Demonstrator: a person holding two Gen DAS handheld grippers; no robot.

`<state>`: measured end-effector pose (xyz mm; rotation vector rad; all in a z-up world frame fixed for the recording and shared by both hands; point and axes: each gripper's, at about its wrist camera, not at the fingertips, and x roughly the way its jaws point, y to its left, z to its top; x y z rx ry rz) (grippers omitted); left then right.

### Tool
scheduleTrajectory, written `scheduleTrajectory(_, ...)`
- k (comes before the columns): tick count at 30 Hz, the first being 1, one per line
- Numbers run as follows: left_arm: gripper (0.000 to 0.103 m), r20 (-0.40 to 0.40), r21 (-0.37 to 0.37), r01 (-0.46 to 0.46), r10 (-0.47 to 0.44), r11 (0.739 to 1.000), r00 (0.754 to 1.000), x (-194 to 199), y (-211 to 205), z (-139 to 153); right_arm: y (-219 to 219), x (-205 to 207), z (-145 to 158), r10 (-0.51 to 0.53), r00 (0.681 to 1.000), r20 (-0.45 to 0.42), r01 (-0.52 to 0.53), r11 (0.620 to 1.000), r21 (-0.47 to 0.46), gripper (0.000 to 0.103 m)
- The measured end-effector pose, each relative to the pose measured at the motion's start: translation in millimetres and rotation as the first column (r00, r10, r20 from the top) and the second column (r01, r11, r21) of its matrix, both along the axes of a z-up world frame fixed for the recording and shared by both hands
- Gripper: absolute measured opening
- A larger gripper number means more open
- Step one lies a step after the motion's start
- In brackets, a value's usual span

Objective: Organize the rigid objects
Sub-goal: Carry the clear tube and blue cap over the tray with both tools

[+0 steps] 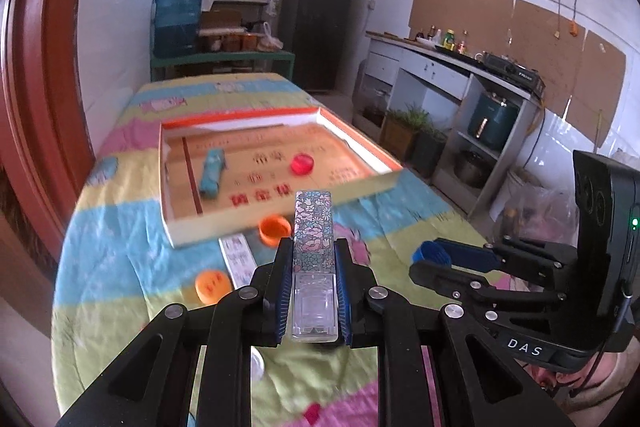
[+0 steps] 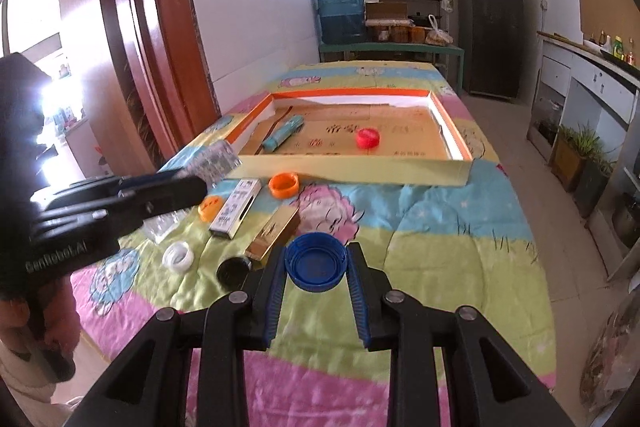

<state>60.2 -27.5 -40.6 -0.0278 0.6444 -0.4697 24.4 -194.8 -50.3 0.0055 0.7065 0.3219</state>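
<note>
Kitchen table under patchwork quilt

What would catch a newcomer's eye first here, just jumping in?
Both tongs are loaded: the left tongs clamp a floral-patterned clear-ended case standing upright, and the right tongs grip a blue bottle cap. Beyond them an orange-rimmed shallow box sits mid-table, already holding a red cap and a teal wrapped tube.
</note>
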Motion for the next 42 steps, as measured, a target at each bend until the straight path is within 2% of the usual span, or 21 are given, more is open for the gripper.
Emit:
scheduleTrajectory(8, 0.020, 0.005, 0.006, -0.016, 0.016, 1.000, 1.000, 36.5, -3.6, 13.4, -5.6, 24.9, 13.4, -0.010, 0.999, 0.047, 0.011, 1.000, -0.020, 0.030)
scheduleTrajectory(18, 0.020, -0.028, -0.001, -0.018, 0.018, 1.000, 0.999, 93.5, -17.6, 20.0, -14.2, 71.3, 33.2, -0.035, 0.993, 0.111, 0.043, 0.997, -0.064, 0.030)
scheduleTrajectory(25, 0.020, -0.052, 0.017, -0.023, 0.024, 1.000, 0.998, 129.6, -28.3, 19.3, -19.9, 105.9, 39.2, -0.049, 0.992, 0.118, 0.061, 0.993, -0.097, 0.030)
scheduleTrajectory(32, 0.020, -0.110, 0.034, -0.048, 0.051, 0.998, 0.993, 164.1, -35.0, 8.6, -22.9, 139.1, 33.1, -0.056, 0.995, 0.085, 0.064, 0.993, -0.103, 0.030)
scheduleTrajectory(42, 0.020, -0.165, 0.111, -0.067, 0.085, 0.992, 0.983, 197.9, -47.7, -17.7, -30.6, 189.2, 11.7, -0.089, 0.996, -0.001, 0.089, 0.993, -0.082, 0.030)
